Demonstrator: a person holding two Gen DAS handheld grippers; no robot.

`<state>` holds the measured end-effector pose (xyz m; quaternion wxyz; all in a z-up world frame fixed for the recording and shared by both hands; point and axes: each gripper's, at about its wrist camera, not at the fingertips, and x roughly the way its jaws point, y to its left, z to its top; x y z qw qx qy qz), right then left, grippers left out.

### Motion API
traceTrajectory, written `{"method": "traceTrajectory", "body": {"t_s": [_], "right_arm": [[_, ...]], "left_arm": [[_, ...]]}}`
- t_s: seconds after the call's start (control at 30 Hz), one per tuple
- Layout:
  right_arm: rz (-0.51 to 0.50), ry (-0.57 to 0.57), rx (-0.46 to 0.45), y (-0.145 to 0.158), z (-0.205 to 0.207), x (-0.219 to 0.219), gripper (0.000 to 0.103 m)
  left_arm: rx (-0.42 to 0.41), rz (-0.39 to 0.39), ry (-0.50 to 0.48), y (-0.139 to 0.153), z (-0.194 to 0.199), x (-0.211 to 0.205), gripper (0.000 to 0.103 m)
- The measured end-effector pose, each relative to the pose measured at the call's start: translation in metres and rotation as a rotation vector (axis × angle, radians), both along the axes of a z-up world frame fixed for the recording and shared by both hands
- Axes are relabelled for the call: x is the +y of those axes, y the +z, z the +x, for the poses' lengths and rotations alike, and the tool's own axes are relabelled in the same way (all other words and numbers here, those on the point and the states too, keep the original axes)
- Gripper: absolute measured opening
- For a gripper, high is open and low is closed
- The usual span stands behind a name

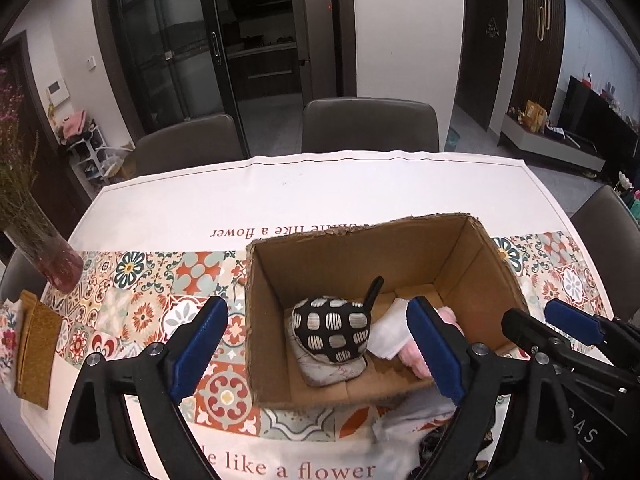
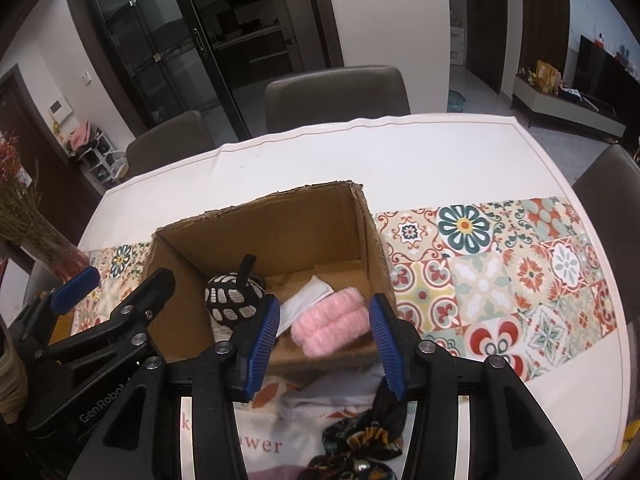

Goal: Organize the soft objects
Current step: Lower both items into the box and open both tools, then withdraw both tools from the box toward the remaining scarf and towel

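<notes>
An open cardboard box (image 1: 360, 248) stands on the bench (image 1: 180, 200), which is covered with a white cloth bearing a band of coloured tile patterns. Inside the box lie a black-and-white patterned oven mitt (image 1: 330, 328), a white folded cloth (image 1: 390, 336) beside it, and a fluffy pink item (image 2: 330, 326) next to the cloth.

The left tool (image 1: 316, 350) hangs above the box's near left corner with its blue pads spread wide and nothing between them. The right tool (image 2: 324, 342) hangs over the near edge of the box, its pads apart and released, gripping nothing; the pink item lies below in the box.

On the bench in front of the box lies a dark floral scrunchie (image 2: 360, 444). A vase (image 1: 48, 248) of dried flowers stands at the far left.
</notes>
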<state>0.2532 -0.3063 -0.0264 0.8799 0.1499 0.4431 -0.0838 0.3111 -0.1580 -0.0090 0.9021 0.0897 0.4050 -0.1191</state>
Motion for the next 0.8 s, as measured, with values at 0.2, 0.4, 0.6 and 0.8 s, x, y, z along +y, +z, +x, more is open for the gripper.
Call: {"method": "traceTrajectory", "body": {"t_s": [0.2,0.4,0.6,0.8], "right_arm": [[-0.007,-0.021,-0.013,0.008,-0.028,0.002,0.054],[-0.033,-0.058,-0.041,0.018,-0.058,0.005,0.067],[-0.041,-0.088,-0.052,0.018,-0.084,0.006,0.07],[-0.058,-0.096,-0.05,0.013,-0.105,0.011,0.07]], "left_arm": [[-0.009,-0.002,-0.012,0.009,-0.027,0.005,0.092],[-0.047,0.002,0.0,0.017,-0.053,0.013,0.102],[-0.043,0.004,-0.001,0.012,-0.076,0.019,0.103],[-0.034,0.007,-0.001,0.002,-0.098,0.026,0.103]]}}
